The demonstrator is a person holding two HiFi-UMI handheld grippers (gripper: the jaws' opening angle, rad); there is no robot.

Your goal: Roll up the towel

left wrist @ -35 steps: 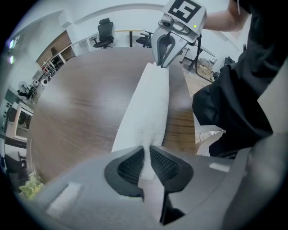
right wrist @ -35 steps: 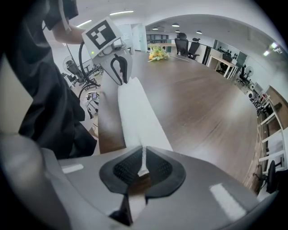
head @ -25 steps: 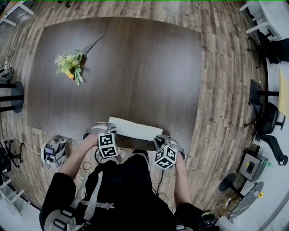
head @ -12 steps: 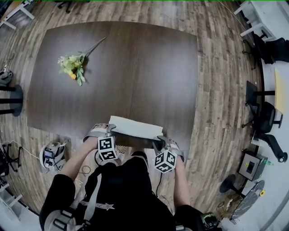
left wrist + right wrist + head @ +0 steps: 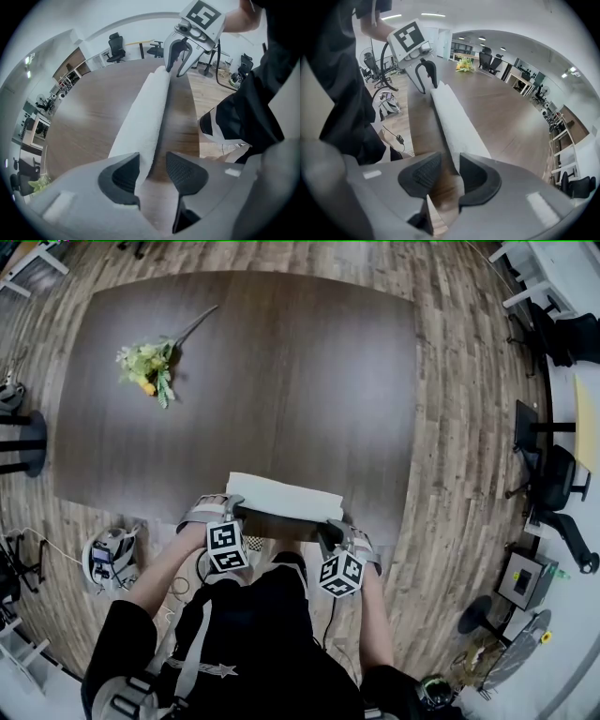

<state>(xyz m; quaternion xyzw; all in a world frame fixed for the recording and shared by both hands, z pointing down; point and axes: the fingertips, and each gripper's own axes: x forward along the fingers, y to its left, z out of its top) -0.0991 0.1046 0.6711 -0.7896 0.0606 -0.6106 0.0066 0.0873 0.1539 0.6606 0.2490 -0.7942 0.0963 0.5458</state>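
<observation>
As both jaw pairs have just been opening, left gripper (image 5: pixel 152 171) and right gripper (image 5: pixel 447 173) stand apart, loose round the ends of the rolled white cloth towel (image 5: pixel 286 498) at the dark wooden table's (image 5: pixel 281 381) near edge. I judge rolling done; next, back off without snagging.

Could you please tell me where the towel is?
In the head view, the towel lies along the table's near edge, right of centre, just in front of the person.

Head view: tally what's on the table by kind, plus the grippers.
White towel: 1
Flower sprig: 1
Grippers, left gripper and right gripper: 2
Total: 4
</observation>
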